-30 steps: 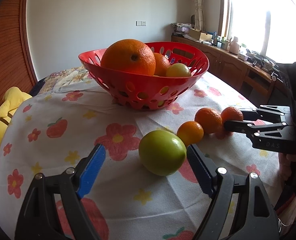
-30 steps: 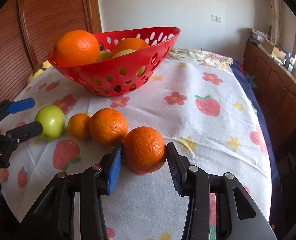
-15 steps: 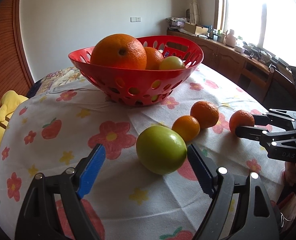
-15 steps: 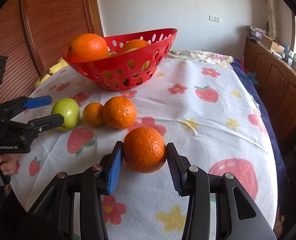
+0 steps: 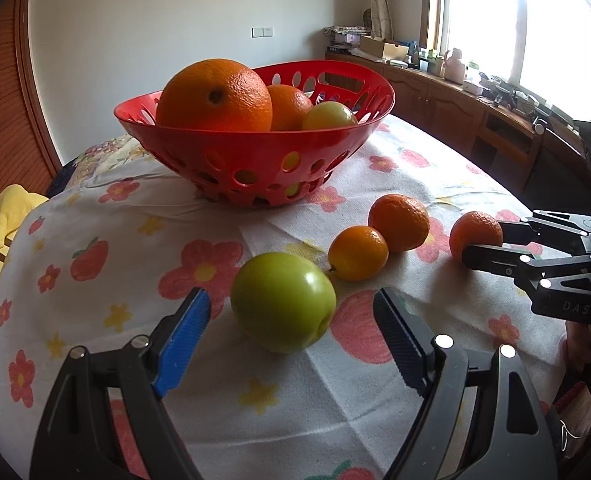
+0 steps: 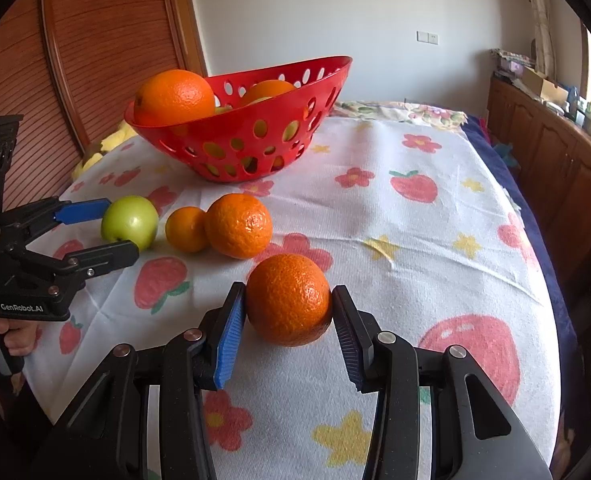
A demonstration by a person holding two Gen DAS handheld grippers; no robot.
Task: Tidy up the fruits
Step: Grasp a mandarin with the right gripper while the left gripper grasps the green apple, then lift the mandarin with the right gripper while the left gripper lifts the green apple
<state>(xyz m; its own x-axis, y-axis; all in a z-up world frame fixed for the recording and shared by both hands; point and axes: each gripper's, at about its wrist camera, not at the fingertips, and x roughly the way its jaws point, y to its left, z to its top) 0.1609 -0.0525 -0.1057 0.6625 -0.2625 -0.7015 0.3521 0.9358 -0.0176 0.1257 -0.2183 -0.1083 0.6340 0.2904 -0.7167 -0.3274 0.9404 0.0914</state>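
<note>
From the left wrist, the left gripper (image 5: 291,320) stands spread wide, the green apple (image 5: 282,301) between its fingers, touching neither. From the right wrist, the right gripper (image 6: 287,312) clasps an orange (image 6: 288,298) on the cloth (image 6: 415,248); the red basket (image 6: 255,140) sits ahead, leftward.

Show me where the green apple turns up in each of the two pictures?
Left wrist view: the green apple sits low in the middle, between the left gripper's open fingers.
Right wrist view: it sits at the left, beside that gripper.
Shared landmark: the red basket behind it.
</note>
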